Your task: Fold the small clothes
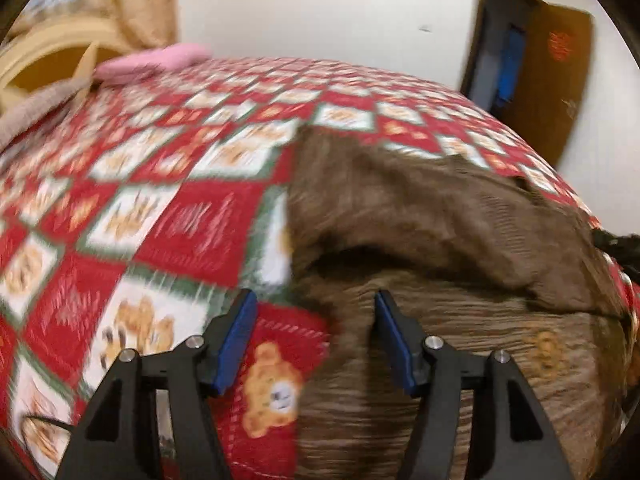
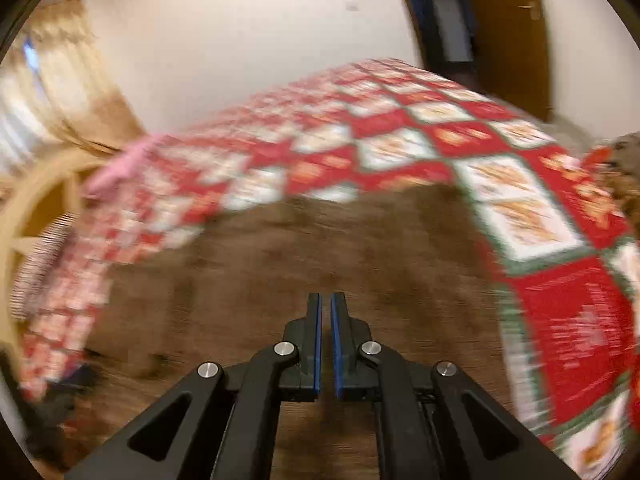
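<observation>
A brown ribbed garment [image 1: 420, 216] lies on the red patterned bedspread [image 1: 168, 184], with part of it folded over itself. My left gripper [image 1: 316, 308] is open and empty, its blue pads straddling the garment's left edge just above the bed. In the right wrist view the brown garment [image 2: 320, 248] spreads below and ahead of my right gripper [image 2: 326, 308]. Its blue pads stand almost together with a thin gap, and nothing shows between them. Both views are blurred by motion.
The bedspread [image 2: 540, 216] covers the whole bed. A pink cloth [image 1: 148, 64] and a grey cloth [image 1: 36, 108] lie at the far left by a cream headboard [image 1: 44, 52]. A white wall and a brown door [image 1: 552, 80] stand behind.
</observation>
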A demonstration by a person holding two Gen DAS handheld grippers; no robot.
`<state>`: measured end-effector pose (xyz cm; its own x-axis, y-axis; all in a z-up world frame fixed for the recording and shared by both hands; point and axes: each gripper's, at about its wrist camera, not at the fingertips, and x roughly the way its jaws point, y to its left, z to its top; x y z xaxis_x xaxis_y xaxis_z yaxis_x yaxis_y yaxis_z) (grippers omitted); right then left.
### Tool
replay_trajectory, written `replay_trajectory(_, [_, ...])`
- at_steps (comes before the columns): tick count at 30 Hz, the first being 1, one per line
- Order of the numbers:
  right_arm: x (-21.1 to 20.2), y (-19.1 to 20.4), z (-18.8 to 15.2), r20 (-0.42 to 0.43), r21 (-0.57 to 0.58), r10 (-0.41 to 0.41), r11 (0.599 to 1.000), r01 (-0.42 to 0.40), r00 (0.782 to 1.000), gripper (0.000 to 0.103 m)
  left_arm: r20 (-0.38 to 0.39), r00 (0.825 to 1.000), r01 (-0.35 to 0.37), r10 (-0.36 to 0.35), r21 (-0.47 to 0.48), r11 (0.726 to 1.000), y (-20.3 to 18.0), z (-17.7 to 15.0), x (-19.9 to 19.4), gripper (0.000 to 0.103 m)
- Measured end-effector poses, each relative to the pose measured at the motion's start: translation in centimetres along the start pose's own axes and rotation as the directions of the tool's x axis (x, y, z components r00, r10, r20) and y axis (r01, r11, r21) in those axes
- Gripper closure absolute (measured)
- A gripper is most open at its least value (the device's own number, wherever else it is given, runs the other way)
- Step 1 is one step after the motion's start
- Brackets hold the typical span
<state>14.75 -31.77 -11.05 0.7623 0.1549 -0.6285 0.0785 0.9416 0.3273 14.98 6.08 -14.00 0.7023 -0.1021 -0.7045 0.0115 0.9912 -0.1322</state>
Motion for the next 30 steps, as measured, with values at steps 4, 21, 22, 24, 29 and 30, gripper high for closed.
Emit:
replay_trajectory(4, [1.4, 5.8, 0.3, -0.04, -0.073, 0.148, 0.986, -0.15, 0.988, 0.053, 0.02, 1.0, 0.01, -0.01, -0.027, 1.0, 0.5, -0.1, -0.5, 0.04])
replay_trajectory(21, [7.4, 15.1, -0.3, -0.067, -0.34, 0.036, 0.939, -0.057, 0.997, 0.096, -0.013, 1.0, 0.023, -0.025, -0.163, 0.986, 2.1, 1.6, 0.7, 0.037])
replay_trajectory(22, [6.6, 15.4, -0.1, -0.04, -0.35, 0.04, 0.935, -0.052, 0.998, 0.096, -0.024, 1.0, -0.005, 0.002, -0.155, 0.988, 1.9, 1.8, 1.0, 0.037])
replay_trajectory(24, [4.1, 15.8, 0.5, 0.036, -0.384, 0.047, 0.923, -0.03, 0.998, 0.096, -0.031, 0.998, -0.049, 0.045, -0.122, 0.991, 1.2, 1.8, 1.2, 0.037])
replay_trajectory(29, [2.0, 13.7, 0.0, 0.092, -0.441, -0.034, 0.895, 0.071, 0.995, 0.096, -0.024, 0.999, -0.038, 0.035, -0.142, 0.989, 1.8, 1.6, 1.2, 0.037])
replay_trajectory(30, [2.8, 12.9, -0.5, 0.076, -0.446, -0.072, 0.89, 0.098, 0.995, 0.095, -0.026, 0.999, -0.039, 0.036, -0.138, 0.99, 1.7, 1.6, 1.1, 0.036])
